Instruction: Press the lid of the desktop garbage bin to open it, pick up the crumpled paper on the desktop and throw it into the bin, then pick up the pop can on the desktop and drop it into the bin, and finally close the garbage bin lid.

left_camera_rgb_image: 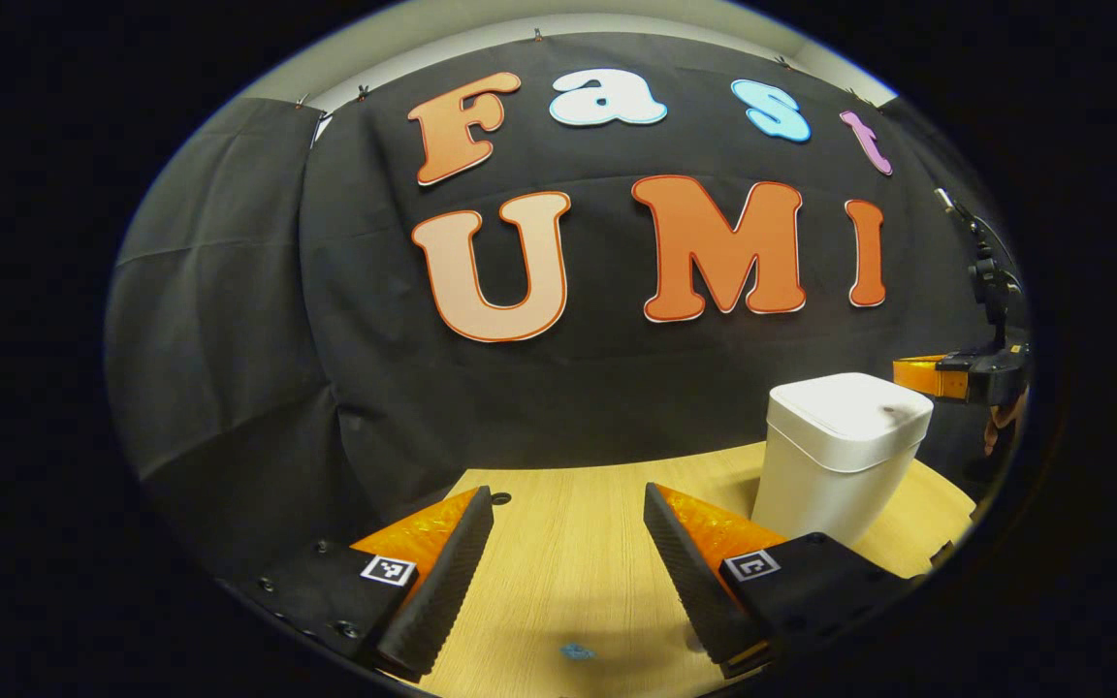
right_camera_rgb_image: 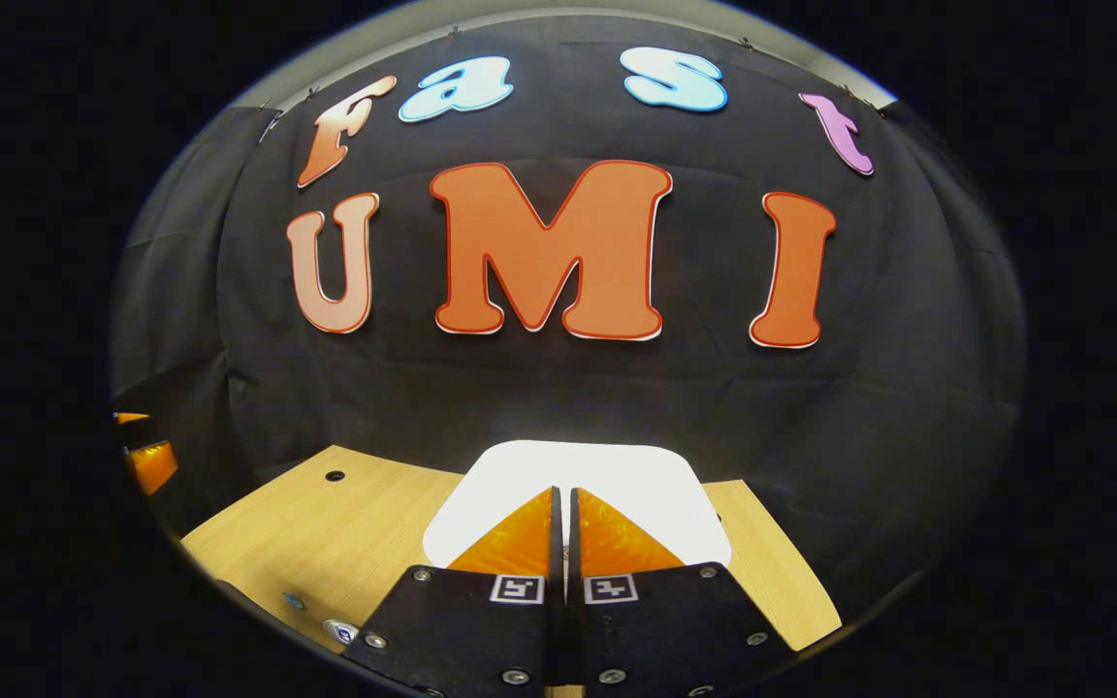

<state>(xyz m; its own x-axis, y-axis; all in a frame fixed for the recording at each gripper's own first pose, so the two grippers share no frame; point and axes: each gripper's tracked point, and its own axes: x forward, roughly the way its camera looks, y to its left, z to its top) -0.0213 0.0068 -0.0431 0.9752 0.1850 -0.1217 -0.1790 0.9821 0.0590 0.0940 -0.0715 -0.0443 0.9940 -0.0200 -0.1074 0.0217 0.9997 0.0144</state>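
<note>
A white desktop bin (left_camera_rgb_image: 835, 456) with its flat lid down stands on the wooden table at the right of the left gripper view. My left gripper (left_camera_rgb_image: 568, 514) hangs open over the table to the bin's left, nothing between its fingers. In the same view my right gripper (left_camera_rgb_image: 898, 373) reaches in from the right, its tip just above the lid's far edge. The right gripper view looks straight down on the white lid (right_camera_rgb_image: 655, 485), and my right gripper (right_camera_rgb_image: 563, 496) is shut with its tip over the lid; whether it touches, I cannot tell.
The wooden table (left_camera_rgb_image: 578, 543) has a small dark hole (right_camera_rgb_image: 334, 476) near its back left and a small blue mark (left_camera_rgb_image: 576, 651) near the front. Black cloth walls close the booth behind and at both sides. A hand shows at the far right edge (left_camera_rgb_image: 1003, 422).
</note>
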